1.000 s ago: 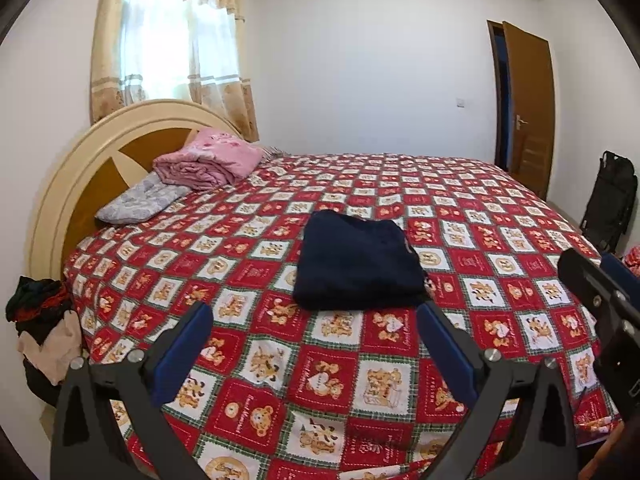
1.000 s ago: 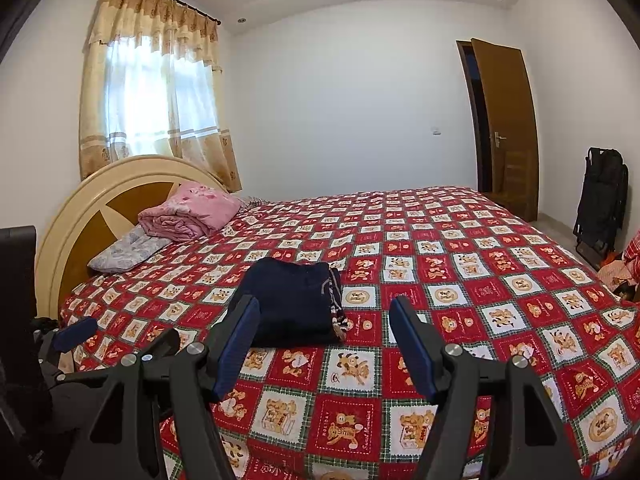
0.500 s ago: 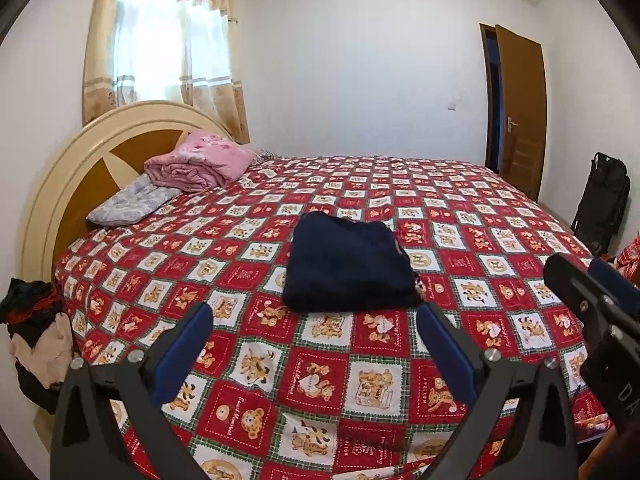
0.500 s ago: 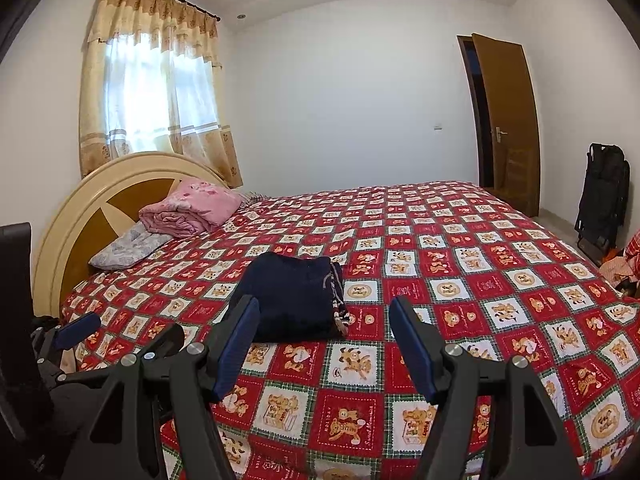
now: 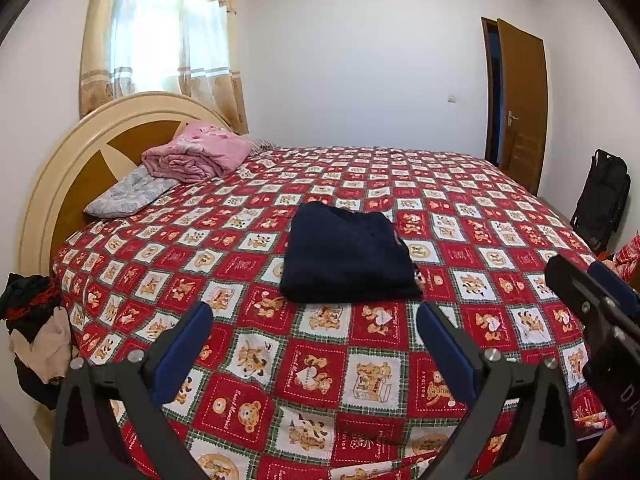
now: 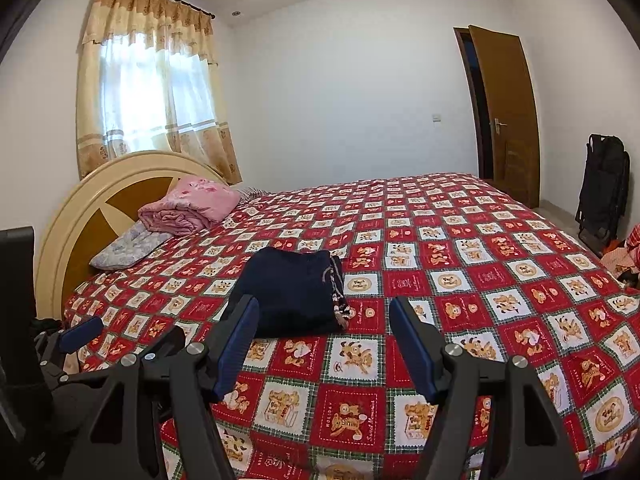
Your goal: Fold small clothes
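A folded dark navy garment lies flat on the red patchwork bedspread; it also shows in the right wrist view. My left gripper is open and empty, held above the bed's near part, short of the garment. My right gripper is open and empty, also short of the garment and a little to its right. The right gripper's body shows at the right edge of the left wrist view.
A pink folded blanket and a grey pillow lie by the round headboard. A pile of clothes sits beside the bed at the left. A black folded trolley stands near the open door.
Both grippers have drawn back and risen slightly from the bed; the garment looks a little farther and has not moved. Both stay open.
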Demonstrator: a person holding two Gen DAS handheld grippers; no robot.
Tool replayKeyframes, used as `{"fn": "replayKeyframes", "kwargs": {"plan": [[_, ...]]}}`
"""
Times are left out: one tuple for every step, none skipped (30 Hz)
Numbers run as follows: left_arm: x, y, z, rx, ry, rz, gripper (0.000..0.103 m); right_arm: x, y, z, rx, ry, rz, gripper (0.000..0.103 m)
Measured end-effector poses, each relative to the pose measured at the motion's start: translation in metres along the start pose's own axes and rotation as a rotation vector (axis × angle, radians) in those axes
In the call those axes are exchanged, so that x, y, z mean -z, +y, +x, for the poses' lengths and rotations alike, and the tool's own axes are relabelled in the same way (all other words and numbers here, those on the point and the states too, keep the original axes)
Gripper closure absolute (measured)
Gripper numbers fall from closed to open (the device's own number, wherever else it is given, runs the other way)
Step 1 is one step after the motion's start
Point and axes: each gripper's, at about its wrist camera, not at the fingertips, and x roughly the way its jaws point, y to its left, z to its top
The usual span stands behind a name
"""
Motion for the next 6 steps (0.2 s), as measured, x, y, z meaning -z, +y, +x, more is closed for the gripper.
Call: {"fn": "replayKeyframes", "kwargs": {"plan": [[0.0001,-0.0001,0.0003,-0.001,0.002,0.002,0.000,0.0000,0.0001,0.0001,0.000,0.000,0.000,0.034],[0.0001,-0.0001,0.0003,-0.001,0.002,0.002,0.000,0.0005,0.0001,0.0005,-0.001,0.002,0.002,0.034],[0.0002,-0.0001,0.0002,-0.002,0.002,0.002,0.000,0.0010,-0.0002,0.0009,0.000,0.005,0.003,0.034],[0.0001,-0.0002,0.0005,-0.001,0.002,0.002,0.000,0.0016,-0.0003,0.0014,0.001,0.007,0.004,0.034],[0.0001,-0.0004,0.0007,-0.001,0.002,0.002,0.000,0.0024,-0.0009,0.0021,0.003,0.010,0.005,0.034],[0.0002,-0.0002,0.0005,0.000,0.002,0.002,0.000,0.0031,-0.0010,0.0026,0.006,0.013,0.006,0.034]]}}
